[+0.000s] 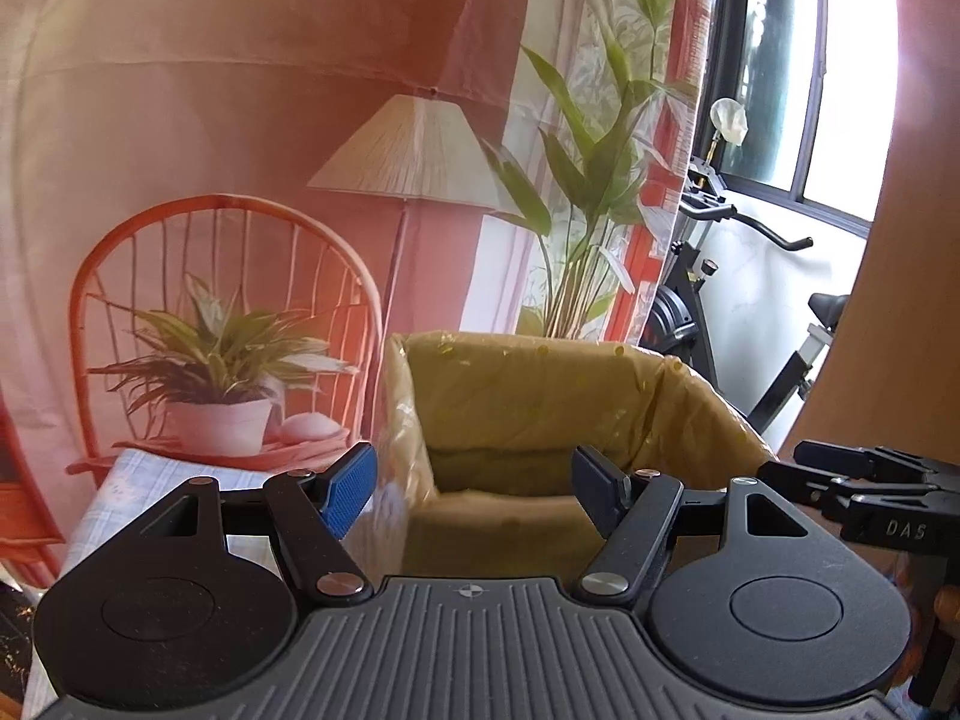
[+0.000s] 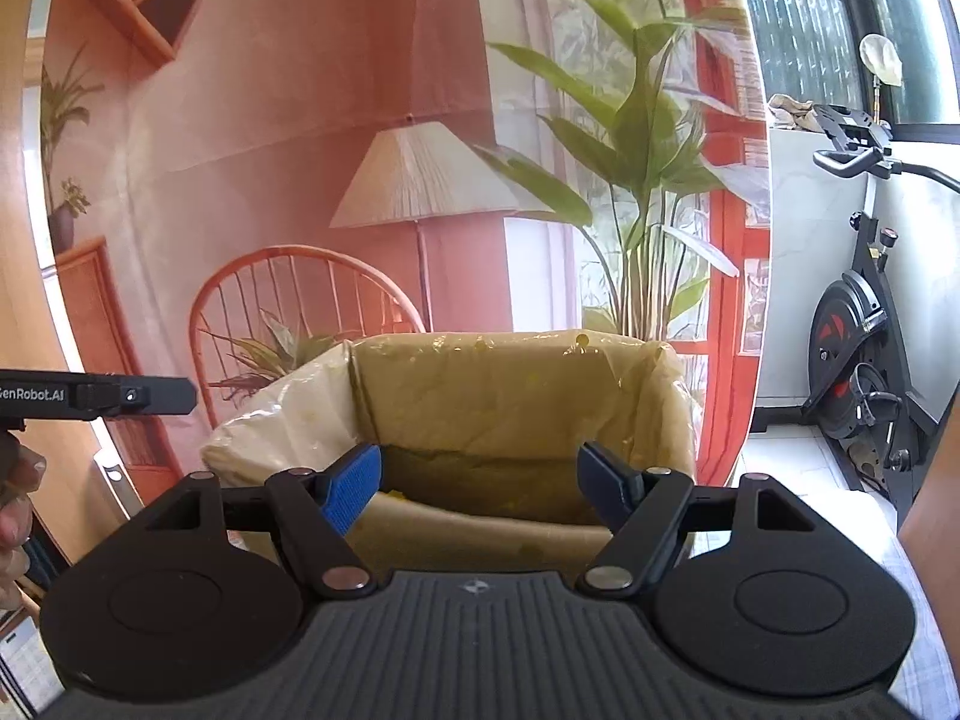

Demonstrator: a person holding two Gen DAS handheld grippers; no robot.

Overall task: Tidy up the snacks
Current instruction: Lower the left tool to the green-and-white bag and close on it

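A box lined with a yellowish plastic bag (image 1: pixel 540 396) stands straight ahead of both grippers; the right wrist view shows the same bag-lined box (image 2: pixel 516 384). My left gripper (image 1: pixel 474 489) is open, its blue pads wide apart with nothing between them, held just before the box's near rim. My right gripper (image 2: pixel 480 489) is open and empty too, in front of the same box. No snack is visible in either view. The right gripper's body (image 1: pixel 870 498) shows at the right edge of the left wrist view. The left gripper's body (image 2: pixel 96 396) juts in at the left of the right wrist view.
A printed backdrop with a chair, lamp and plants (image 1: pixel 240 180) hangs behind the box. A pale checked cloth (image 1: pixel 132 492) covers the surface at the left. An exercise bike (image 2: pixel 858 360) stands by the window at the right. A person's fingers (image 2: pixel 15 498) show at the left edge.
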